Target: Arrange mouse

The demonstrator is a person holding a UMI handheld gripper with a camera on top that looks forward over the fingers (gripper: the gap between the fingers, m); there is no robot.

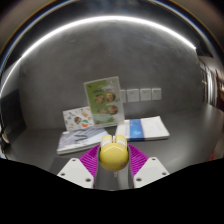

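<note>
**Yellow-green round thing held between the purple pads**

Purple pads point(92, 157) line the inside of the two fingers of the gripper point(111, 160). The fingers are only partly open. Between them sits a round yellow-green thing point(111, 153), about the shape of a ball. The left pad and the right pad both seem to press on its sides, so the gripper has hold of it. The task talks about a mouse, but this thing looks more like a ball, and I cannot tell for sure what it is.

Going from left to right beyond the fingers: first there is a flat booklet point(79, 140) lying on the grey table point(190, 140), with small pictures on its cover. Just behind it, a green and white card point(103, 101) stands up, leaning back a little. Right behind the round thing there is a small white thing, mostly hidden. To the right lies a stack of white papers point(148, 127) with a blue edge.

Far behind, a grey wall point(60, 70) has a row of white sockets point(144, 94) on it.
</note>
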